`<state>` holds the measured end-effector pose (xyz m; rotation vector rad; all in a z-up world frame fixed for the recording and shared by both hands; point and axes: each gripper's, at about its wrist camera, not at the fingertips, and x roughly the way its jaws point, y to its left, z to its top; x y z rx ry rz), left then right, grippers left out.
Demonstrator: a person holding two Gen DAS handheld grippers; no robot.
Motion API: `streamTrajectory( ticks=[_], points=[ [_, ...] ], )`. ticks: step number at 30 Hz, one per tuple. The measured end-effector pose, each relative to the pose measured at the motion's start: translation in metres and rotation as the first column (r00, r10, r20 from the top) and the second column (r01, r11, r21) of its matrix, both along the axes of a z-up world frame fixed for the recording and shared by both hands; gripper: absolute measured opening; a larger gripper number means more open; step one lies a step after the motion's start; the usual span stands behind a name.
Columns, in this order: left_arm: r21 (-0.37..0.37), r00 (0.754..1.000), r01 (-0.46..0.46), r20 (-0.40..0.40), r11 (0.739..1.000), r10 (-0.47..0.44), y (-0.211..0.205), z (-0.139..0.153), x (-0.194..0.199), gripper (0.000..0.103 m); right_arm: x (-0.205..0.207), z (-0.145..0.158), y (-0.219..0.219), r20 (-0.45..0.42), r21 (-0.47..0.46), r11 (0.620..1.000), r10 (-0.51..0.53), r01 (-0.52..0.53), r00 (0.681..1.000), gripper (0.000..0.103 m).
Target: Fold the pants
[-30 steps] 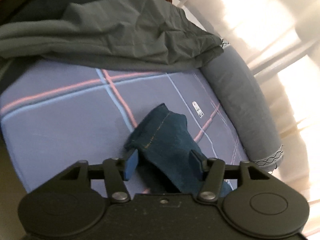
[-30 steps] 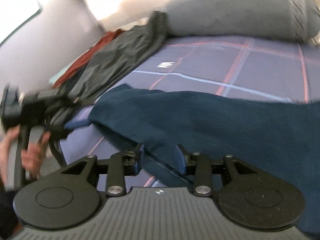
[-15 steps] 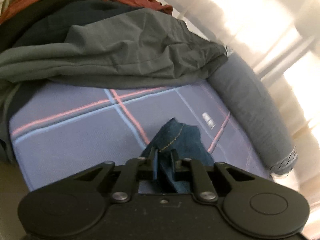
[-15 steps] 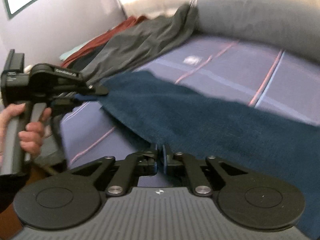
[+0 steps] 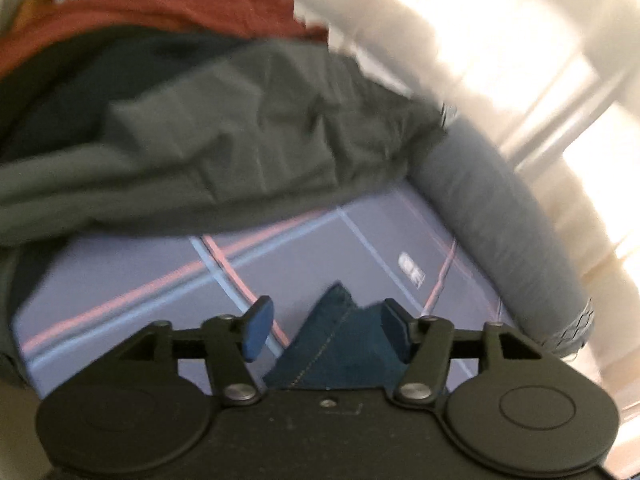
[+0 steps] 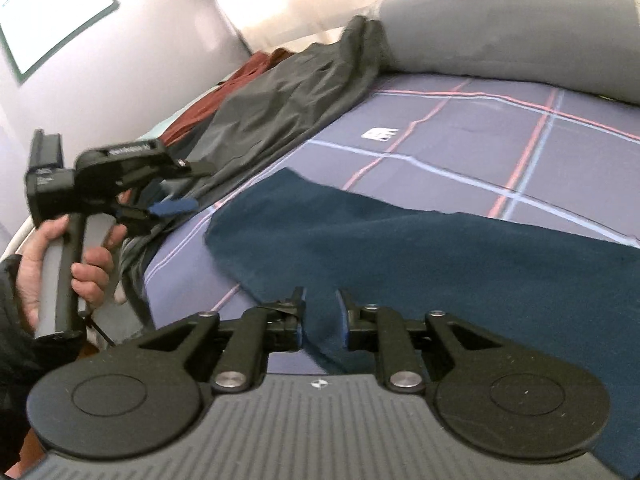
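Observation:
Dark blue pants (image 6: 420, 248) lie spread flat on the purple plaid bed sheet (image 6: 460, 136). In the left wrist view a corner of the pants (image 5: 340, 352) sits between the wide-open jaws of my left gripper (image 5: 326, 332), not pinched. In the right wrist view my left gripper (image 6: 176, 188) is lifted off the pants, to their left, held by a hand. My right gripper (image 6: 320, 316) has its jaws a little apart at the near edge of the pants, with cloth lying between them.
A pile of dark grey clothing (image 5: 208, 148) with a rust-red garment (image 5: 168, 12) behind it lies at the bed's far left. A long grey bolster (image 5: 500, 240) runs along the curtain side. A wall picture (image 6: 44, 12) hangs at the upper left.
Both grippers were shut on the pants half a second ago and have now opened. The left gripper has let go and lifted away from the corner; the pants have settled flat.

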<state>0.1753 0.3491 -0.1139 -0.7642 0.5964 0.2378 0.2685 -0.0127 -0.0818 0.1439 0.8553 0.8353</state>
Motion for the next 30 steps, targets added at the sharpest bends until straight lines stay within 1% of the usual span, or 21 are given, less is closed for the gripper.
streamTrajectory(
  ticks=[2,4,7,8,9,10,12,13,14,16,17,18,19,21,24,26,28,30],
  points=[
    [-0.060,0.999,0.039,-0.004,0.997,-0.040,0.002,-0.007,0.015,0.103,0.000,-0.003,-0.006,0.003,-0.022,0.999,-0.024,0.024,1.000,0.032],
    [-0.094,0.997,0.067,-0.024,0.993,-0.069,0.003,-0.013,0.029,0.103,0.003,-0.008,-0.009,0.000,-0.041,0.998,-0.045,0.045,0.999,0.034],
    [-0.115,0.996,0.068,-0.055,0.991,-0.075,0.004,-0.020,0.039,0.103,0.004,-0.013,-0.014,-0.014,-0.044,0.997,-0.069,0.068,0.998,0.034],
    [-0.111,0.996,0.063,-0.058,0.992,-0.069,0.004,-0.020,0.039,0.103,0.004,-0.013,-0.015,-0.013,-0.043,0.996,-0.075,0.074,0.997,0.035],
    [-0.108,0.996,0.073,-0.039,0.991,-0.078,0.003,-0.020,0.038,0.103,0.004,-0.014,-0.015,-0.013,-0.043,0.996,-0.079,0.078,0.997,0.035],
    [-0.103,0.998,0.067,-0.015,0.992,-0.069,0.002,-0.018,0.035,0.098,0.005,-0.014,-0.015,-0.015,-0.043,0.996,-0.082,0.081,0.997,0.035],
    [-0.039,0.997,0.008,0.079,0.999,-0.005,-0.003,-0.008,0.019,0.095,0.006,-0.015,-0.015,-0.019,-0.042,0.996,-0.085,0.084,0.996,0.035],
    [0.023,0.992,-0.009,0.125,1.000,0.006,-0.008,0.000,0.010,0.094,0.006,-0.016,-0.015,-0.020,-0.044,0.996,-0.085,0.084,0.996,0.035],
    [0.085,0.992,-0.026,0.125,0.996,0.015,-0.013,0.005,0.006,0.093,0.006,-0.017,-0.014,-0.021,-0.047,0.995,-0.085,0.084,0.996,0.035],
    [0.182,0.996,-0.051,0.087,0.982,0.035,-0.017,0.007,0.006,0.092,0.008,-0.019,-0.014,-0.026,-0.051,0.995,-0.085,0.084,0.996,0.035],
    [0.192,0.998,-0.049,0.052,0.980,0.040,-0.014,0.003,0.009,0.097,0.009,-0.019,-0.012,-0.028,-0.054,0.995,-0.086,0.084,0.996,0.035],
    [0.170,0.999,-0.050,0.020,0.984,0.048,-0.008,-0.002,0.012,0.101,0.009,-0.019,-0.011,-0.029,-0.055,0.995,-0.085,0.083,0.996,0.035],
    [0.128,0.998,-0.059,0.002,0.990,0.060,-0.001,-0.008,0.011,0.103,0.008,-0.019,-0.011,-0.027,-0.053,0.995,-0.086,0.084,0.996,0.035],
    [0.039,0.996,-0.093,0.005,0.995,0.093,0.011,-0.013,-0.001,0.103,0.007,-0.016,-0.014,-0.025,-0.049,0.995,-0.091,0.090,0.996,0.035],
    [-0.037,0.996,-0.087,0.025,0.996,0.088,0.010,-0.008,-0.023,0.103,0.005,-0.012,-0.023,-0.015,-0.048,0.993,-0.105,0.104,0.994,0.035],
    [-0.097,0.996,-0.072,0.037,0.993,0.076,0.003,-0.006,-0.042,0.103,0.003,-0.012,-0.030,-0.012,-0.044,0.992,-0.118,0.117,0.993,0.036],
    [-0.154,0.998,-0.043,0.038,0.987,0.049,-0.007,-0.007,-0.052,0.103,0.002,-0.011,-0.037,-0.017,-0.035,0.990,-0.136,0.135,0.991,0.036],
    [-0.227,0.999,-0.030,0.020,0.973,0.035,-0.016,-0.016,-0.059,0.103,-0.001,-0.010,-0.045,-0.014,-0.024,0.989,-0.149,0.148,0.989,0.036]
  ],
)
